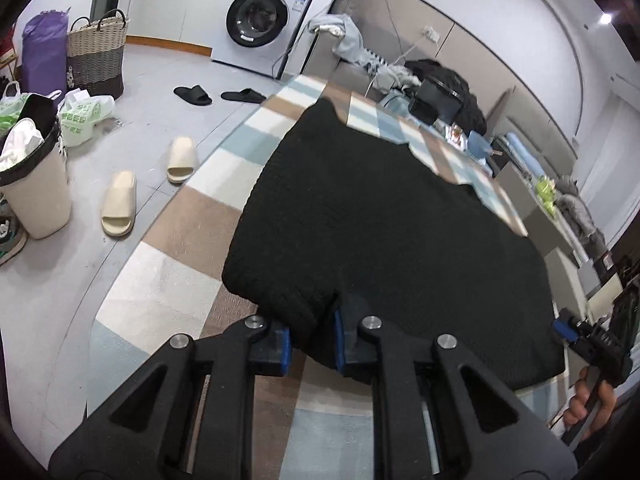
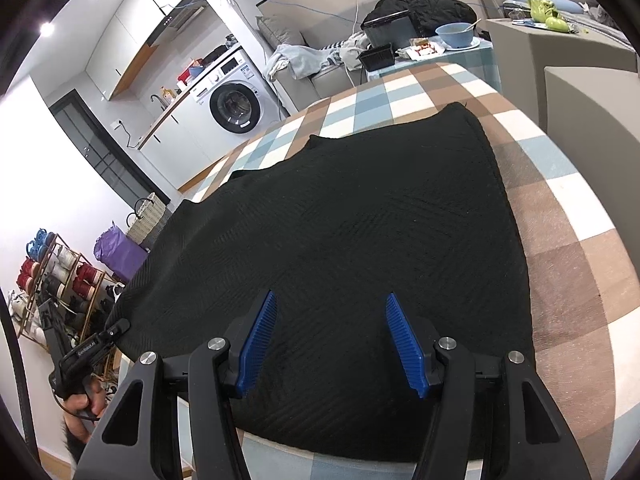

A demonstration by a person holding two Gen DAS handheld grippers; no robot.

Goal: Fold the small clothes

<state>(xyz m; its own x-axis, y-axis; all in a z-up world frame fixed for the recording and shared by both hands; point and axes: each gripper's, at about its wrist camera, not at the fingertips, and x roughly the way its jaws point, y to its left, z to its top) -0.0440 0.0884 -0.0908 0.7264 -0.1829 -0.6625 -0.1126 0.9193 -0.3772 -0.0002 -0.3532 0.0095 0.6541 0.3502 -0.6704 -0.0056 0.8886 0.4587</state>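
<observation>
A black knit garment (image 1: 380, 220) lies spread flat on the table's checked cloth (image 1: 180, 216). My left gripper (image 1: 312, 332) is shut on the garment's near left corner, with a bunch of knit pinched between its blue pads and raised a little off the cloth. My right gripper (image 2: 330, 320) stands open over the garment's (image 2: 360, 208) near edge, its blue pads wide apart with nothing gripped. In the right wrist view the left gripper (image 2: 116, 328) shows at the cloth's left corner, with a hand below it. The left wrist view catches the right gripper (image 1: 576, 332) at the far right.
A bowl (image 2: 456, 34), a black box (image 2: 376, 58) and piled clothes (image 2: 308, 58) sit beyond the table's far end. On the floor to the left are slippers (image 1: 118, 208), a bin (image 1: 34, 184) and a woven basket (image 1: 96, 52), with a washing machine (image 1: 260, 20) behind them.
</observation>
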